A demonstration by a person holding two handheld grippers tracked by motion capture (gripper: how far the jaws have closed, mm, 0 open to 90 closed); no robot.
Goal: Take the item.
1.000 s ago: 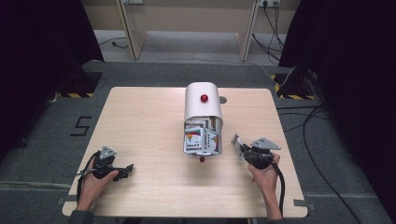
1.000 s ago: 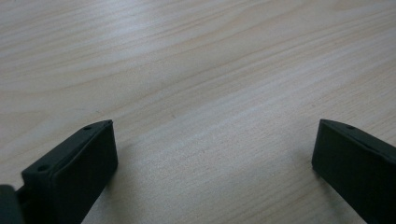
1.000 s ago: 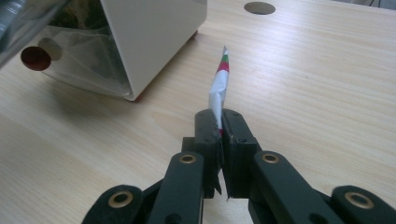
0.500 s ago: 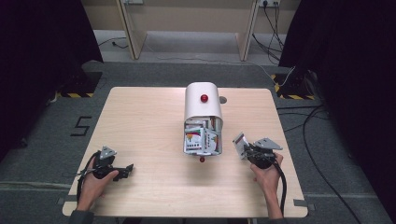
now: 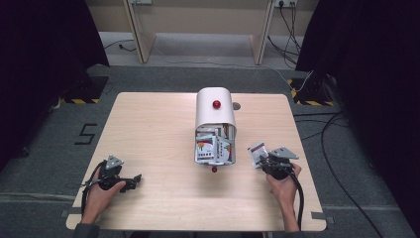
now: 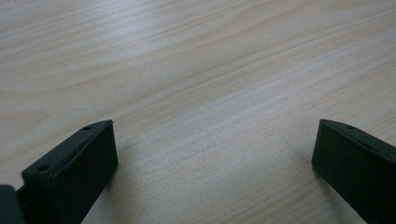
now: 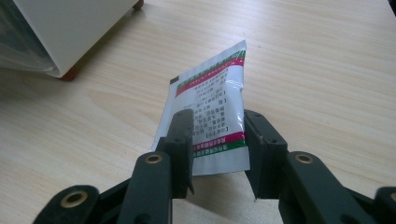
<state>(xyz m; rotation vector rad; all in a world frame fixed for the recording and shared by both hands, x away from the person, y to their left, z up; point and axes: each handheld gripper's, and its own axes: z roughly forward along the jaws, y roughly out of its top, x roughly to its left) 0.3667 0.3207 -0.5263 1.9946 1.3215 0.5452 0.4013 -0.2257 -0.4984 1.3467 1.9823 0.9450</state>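
On the light wooden desk the right gripper is near the right edge, to the right of the white box with a rounded lid and a red knob. A small printed sachet with red and green stripes sits between the fingers of this gripper. The fingers have just been opening, and in the right gripper view the sachet lies in the gap while the pads seem to stand a little off its edges, so the grip looks released. Whether the sachet rests on the desk or leans on one finger, I cannot tell. In the high view the sachet is just beside the open front of the box, where more packets stand inside.

The left gripper rests at the near left of the desk, well apart from the box. Its fingers are spread wide and hold nothing; bare wood is between them.
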